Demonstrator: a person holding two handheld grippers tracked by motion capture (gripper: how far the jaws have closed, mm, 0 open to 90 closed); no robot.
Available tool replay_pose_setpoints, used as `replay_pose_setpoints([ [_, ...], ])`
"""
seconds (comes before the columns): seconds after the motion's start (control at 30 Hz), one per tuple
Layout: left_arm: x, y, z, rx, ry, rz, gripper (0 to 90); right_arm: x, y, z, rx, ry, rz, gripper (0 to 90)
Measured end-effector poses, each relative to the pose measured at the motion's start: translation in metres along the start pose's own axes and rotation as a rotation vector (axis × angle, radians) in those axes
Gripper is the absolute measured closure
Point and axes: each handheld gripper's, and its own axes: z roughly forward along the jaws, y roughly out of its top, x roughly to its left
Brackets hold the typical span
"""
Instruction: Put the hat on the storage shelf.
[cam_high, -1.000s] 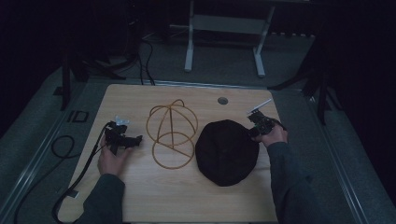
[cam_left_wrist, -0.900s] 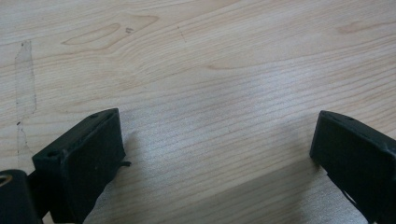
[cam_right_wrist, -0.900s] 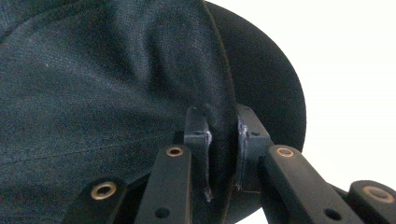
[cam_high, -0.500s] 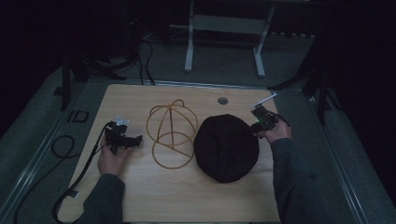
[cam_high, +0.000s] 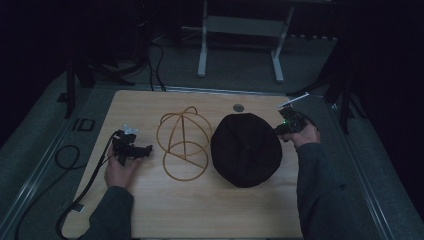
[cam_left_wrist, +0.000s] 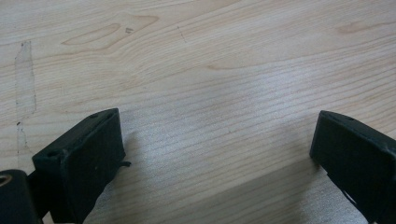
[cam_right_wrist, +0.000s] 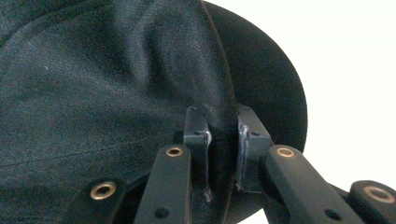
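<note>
My left gripper (cam_high: 131, 148) sits low with its fingers (cam_left_wrist: 81, 158) spread wide. My right gripper (cam_high: 289, 124) has its fingers (cam_right_wrist: 196, 135) pinched tight, forearm reaching forward.

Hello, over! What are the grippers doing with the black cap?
Right hand-held gripper shut on black cap at its edge. Left hand-held gripper open over bare table, holding nothing. Wire cap stand beside cap, nothing between them.
</note>
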Motion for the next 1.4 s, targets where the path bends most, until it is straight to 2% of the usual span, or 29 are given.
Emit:
replay_pose_setpoints([
  [0.13, 0.000, 0.000, 0.000, 0.000, 0.000, 0.000, 2.4, -0.003, 0.002, -0.005, 0.016, 0.006, 0.008, 77.8],
  [0.33, 0.000, 0.000, 0.000, 0.000, 0.000, 0.000, 2.4, -0.008, 0.005, -0.014, 0.007, 0.019, 0.028, 77.6],
  [0.47, 0.000, 0.000, 0.000, 0.000, 0.000, 0.000, 2.4, -0.010, 0.008, -0.025, -0.019, 0.039, 0.051, 77.5],
  [0.83, 0.000, 0.000, 0.000, -0.003, 0.000, -0.002, 2.4, -0.017, 0.013, -0.039, -0.070, 0.077, 0.102, 77.4],
  [1.4, 0.000, 0.000, 0.000, -0.002, 0.000, -0.001, 2.4, -0.011, 0.024, -0.063, -0.124, 0.108, 0.097, 77.4],
])
